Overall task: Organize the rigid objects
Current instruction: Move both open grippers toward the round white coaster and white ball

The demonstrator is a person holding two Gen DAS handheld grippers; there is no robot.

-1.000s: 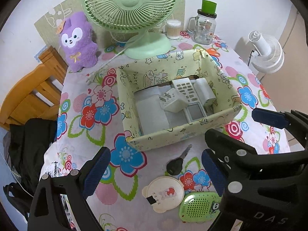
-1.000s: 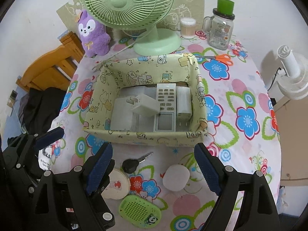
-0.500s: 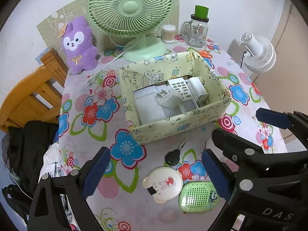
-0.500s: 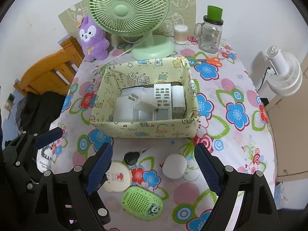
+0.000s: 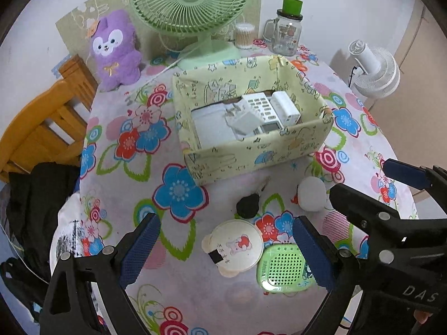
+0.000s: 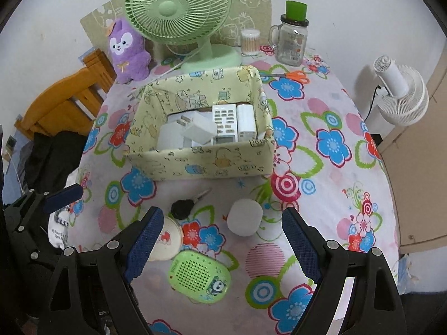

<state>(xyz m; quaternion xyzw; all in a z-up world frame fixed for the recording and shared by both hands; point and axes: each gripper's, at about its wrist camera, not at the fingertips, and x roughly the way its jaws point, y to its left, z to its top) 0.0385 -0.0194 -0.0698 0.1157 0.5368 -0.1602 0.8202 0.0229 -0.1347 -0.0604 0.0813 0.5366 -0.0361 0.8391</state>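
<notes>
A yellow patterned box [image 5: 259, 156] [image 6: 201, 162] stands mid-table and holds a white remote [image 5: 262, 109] [image 6: 223, 122], a white charger plug [image 6: 198, 128] and other white devices. In front of it lie a black car key [image 5: 248, 206] [image 6: 183, 208], a white round object [image 5: 313, 194] [image 6: 244, 216], a cream round bear-eared case [image 5: 233, 247] [image 6: 166, 241] and a green perforated panda gadget [image 5: 285, 269] [image 6: 199, 276]. My left gripper [image 5: 226, 251] is open above the cream case. My right gripper [image 6: 220, 244] is open above the green gadget and the white object.
A green desk fan [image 5: 192, 8], purple plush [image 5: 114, 50], cotton-swab jar [image 5: 244, 36] and glass mug jar [image 5: 287, 33] stand at the back. Orange scissors [image 6: 293, 75] lie right of the box. A wooden chair [image 5: 42, 120] stands left, a white fan [image 6: 399, 97] right.
Both grippers have pulled back and up from the box, so more of the table shows. The white round object has come into the left wrist view. Nothing was grasped.
</notes>
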